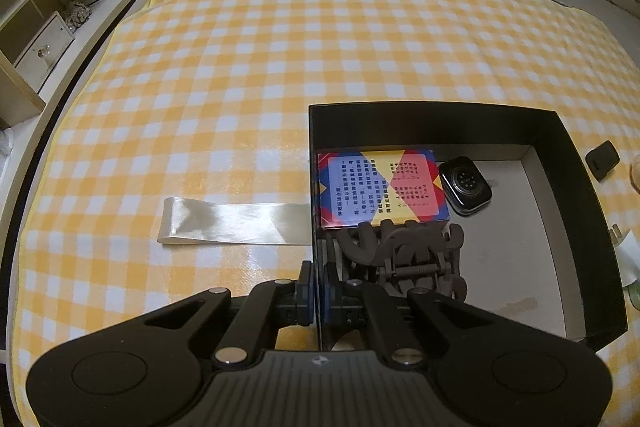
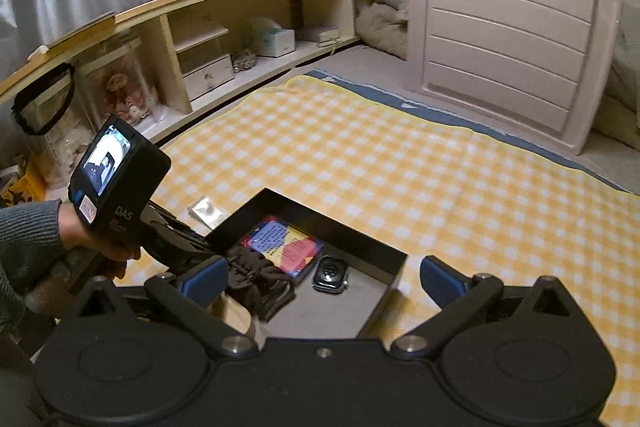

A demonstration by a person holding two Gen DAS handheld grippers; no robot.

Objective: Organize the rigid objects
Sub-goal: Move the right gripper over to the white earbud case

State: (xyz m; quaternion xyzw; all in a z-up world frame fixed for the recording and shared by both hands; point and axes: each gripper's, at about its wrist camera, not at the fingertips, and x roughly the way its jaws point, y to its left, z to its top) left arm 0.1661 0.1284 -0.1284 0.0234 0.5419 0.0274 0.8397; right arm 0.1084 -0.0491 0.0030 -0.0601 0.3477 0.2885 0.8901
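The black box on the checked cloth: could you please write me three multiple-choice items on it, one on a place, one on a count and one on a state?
1. Where does the watch lie in the black box?
A. right of the coloured card box
B. on top of it
C. outside on the cloth

2. How many things lie in the box?
A. one
B. three
C. five

3. How does the left tool stand?
A. wide open over the cloth
B. shut on the box's left wall
C. shut on the watch

Answers: 1 A, the watch lies beside the card box. 2 B, card box, watch and hair clip. 3 B, its pads sit on either side of the wall.
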